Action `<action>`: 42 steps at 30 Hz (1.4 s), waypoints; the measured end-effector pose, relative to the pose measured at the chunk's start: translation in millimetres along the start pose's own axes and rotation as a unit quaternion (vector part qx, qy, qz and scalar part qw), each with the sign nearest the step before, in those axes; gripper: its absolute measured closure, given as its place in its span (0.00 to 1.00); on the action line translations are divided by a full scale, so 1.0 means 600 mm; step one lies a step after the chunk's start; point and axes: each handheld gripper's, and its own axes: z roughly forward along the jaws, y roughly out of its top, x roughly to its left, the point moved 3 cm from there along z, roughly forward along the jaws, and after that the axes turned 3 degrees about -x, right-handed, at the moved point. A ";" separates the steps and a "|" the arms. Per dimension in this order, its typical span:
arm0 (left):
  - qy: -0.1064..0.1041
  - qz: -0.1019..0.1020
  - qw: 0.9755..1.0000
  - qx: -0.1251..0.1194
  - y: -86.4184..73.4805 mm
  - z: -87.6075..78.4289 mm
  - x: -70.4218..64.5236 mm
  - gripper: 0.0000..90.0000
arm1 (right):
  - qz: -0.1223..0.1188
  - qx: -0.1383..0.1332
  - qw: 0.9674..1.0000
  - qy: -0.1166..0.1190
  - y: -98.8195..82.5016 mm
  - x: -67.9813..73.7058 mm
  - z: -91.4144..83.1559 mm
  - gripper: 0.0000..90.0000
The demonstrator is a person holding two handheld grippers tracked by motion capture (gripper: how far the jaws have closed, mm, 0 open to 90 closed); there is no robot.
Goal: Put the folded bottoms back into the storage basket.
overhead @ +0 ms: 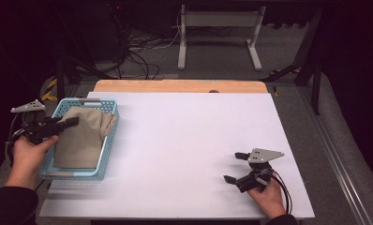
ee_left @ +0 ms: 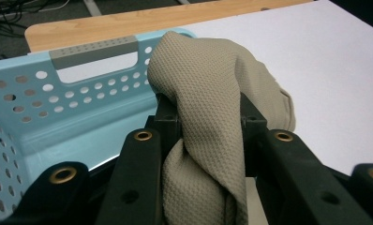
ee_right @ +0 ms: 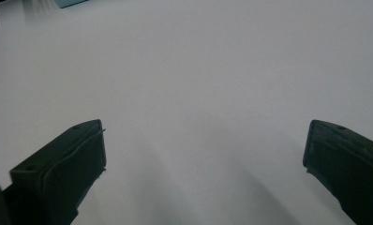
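Lying in blue basket (overhead: 107, 154) — beige cloth (overhead: 81, 138).

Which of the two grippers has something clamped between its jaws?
The left gripper, at the blue basket, is shut on the tan cloth. The right gripper stands open over the bare white table.

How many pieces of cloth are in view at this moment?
1. A single tan cloth lies draped in the blue basket at the table's left, bunched between the left gripper jaws. Anything underneath it would be hidden.
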 end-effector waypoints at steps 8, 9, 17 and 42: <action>0.017 -0.002 1.000 0.009 -0.003 0.017 0.011 0.77 | 0.000 0.000 1.000 0.001 0.000 0.000 0.000 0.00; 0.020 -0.003 1.000 0.013 -0.003 0.021 0.013 0.77 | 0.000 -0.001 1.000 0.002 0.000 0.000 0.000 0.00; 0.045 0.003 0.998 0.036 0.002 0.044 0.026 0.75 | 0.001 0.000 1.000 0.002 0.000 0.000 0.000 0.00; 0.122 0.032 0.992 0.032 0.002 0.056 0.025 0.34 | -0.001 -0.001 1.000 0.004 0.000 0.000 0.000 0.00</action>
